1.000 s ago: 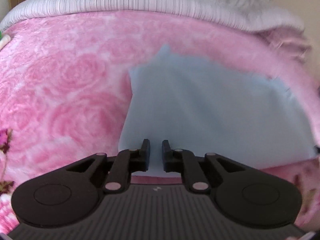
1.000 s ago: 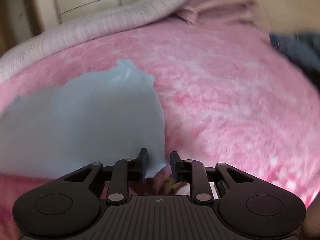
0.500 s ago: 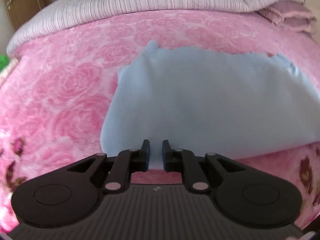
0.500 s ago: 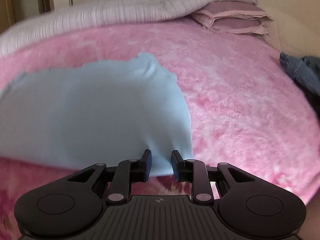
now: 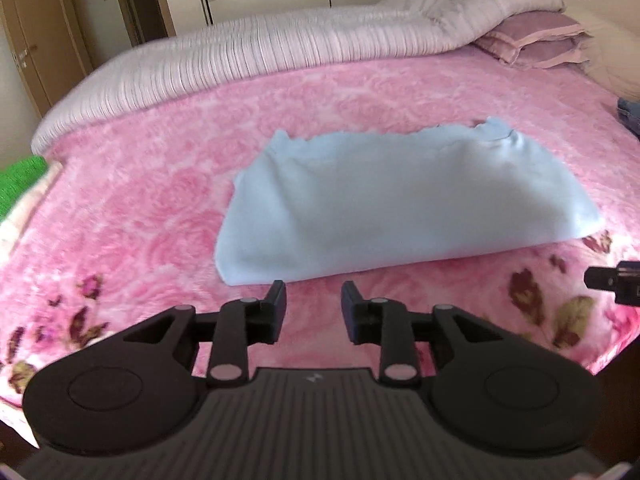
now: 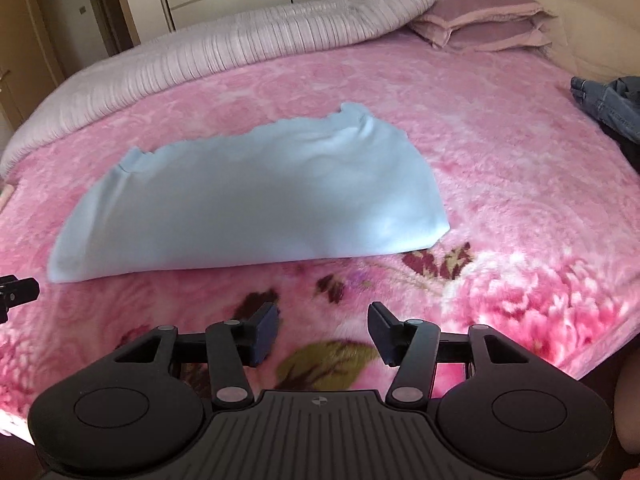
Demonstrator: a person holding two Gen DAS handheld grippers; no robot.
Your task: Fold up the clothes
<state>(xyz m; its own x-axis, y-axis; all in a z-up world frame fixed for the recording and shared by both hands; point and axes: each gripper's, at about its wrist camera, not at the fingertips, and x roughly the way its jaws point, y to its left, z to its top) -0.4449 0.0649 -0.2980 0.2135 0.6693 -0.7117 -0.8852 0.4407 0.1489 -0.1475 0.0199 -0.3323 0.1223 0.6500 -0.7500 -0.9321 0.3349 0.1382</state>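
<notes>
Where a second ago each tool pinched the near edge of the pale blue folded fleece garment [image 5: 404, 204], both have now let go and drawn back from it. The black two-finger left gripper [image 5: 313, 312] has just been opening; its jaws stand partly apart with nothing between them, over bare blanket just short of the garment's near left corner. The black two-finger right gripper [image 6: 323, 330] has also just been opening and stands wider, empty, above the leaf pattern well short of the garment's near right corner. The garment lies flat as a folded band on the pink rose-patterned plush blanket [image 6: 500, 184], its scalloped edge on the far side, and much more of the bed shows than before: the ribbed whitish quilt [image 5: 248, 60], mauve pillows [image 6: 480, 24] and a crumpled blue denim piece [image 6: 608, 100] at the right edge.
</notes>
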